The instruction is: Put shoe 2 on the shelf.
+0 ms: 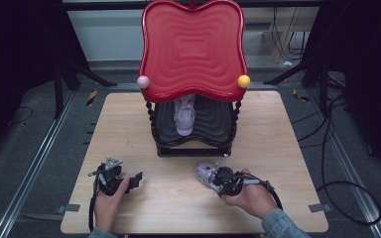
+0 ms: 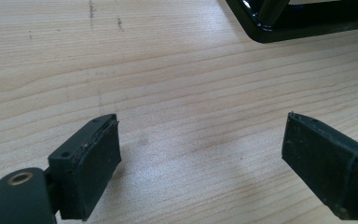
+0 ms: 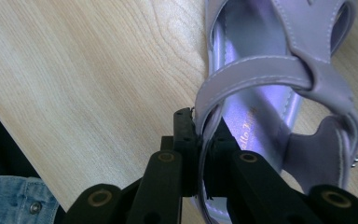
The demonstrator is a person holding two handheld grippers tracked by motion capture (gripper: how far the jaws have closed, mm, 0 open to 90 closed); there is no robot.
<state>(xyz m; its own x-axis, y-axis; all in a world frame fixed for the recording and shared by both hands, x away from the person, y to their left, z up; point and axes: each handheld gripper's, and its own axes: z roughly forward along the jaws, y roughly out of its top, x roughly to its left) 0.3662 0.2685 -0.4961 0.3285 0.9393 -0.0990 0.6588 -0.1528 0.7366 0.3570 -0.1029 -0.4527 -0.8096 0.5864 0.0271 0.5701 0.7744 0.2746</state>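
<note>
**Right gripper clamped on the sandal's side, ready to lift**

Nearest the camera, at the table's (image 1: 129,218) near edge, two hands come in, each carrying a gripper. By size, the biggest thing on the table is the two-tier rack (image 1: 193,119) at the middle of the far edge: a red wavy top tray (image 1: 192,49) with a pink ball (image 1: 143,82) and a yellow ball (image 1: 244,81) at its front corners, and a dark lower shelf (image 1: 213,124) on which one pale lilac shoe (image 1: 184,116) already sits.

Next comes the lilac sandal (image 3: 279,74), lying flat on the wood between the rack's base and the near edge, slightly right of centre. The right gripper (image 3: 204,140) has its jaws drawn narrow on the sandal's side wall and strap, one pad outside, one inside the shoe (the grip looks thin but firm).

The left gripper (image 2: 200,154) rests toward the near left corner, jaws wide apart over bare wood with nothing between them; the rack's black base (image 2: 307,23) shows just ahead of it.

My reading: the grasp step is just complete, and the sandal looks bound for the rack beside its partner. The next move calls for a straight lift clear of the table, then a carry forward low enough to pass under the red tray's front lip, keeping the sandal level so the thin edge does not slip.
</note>
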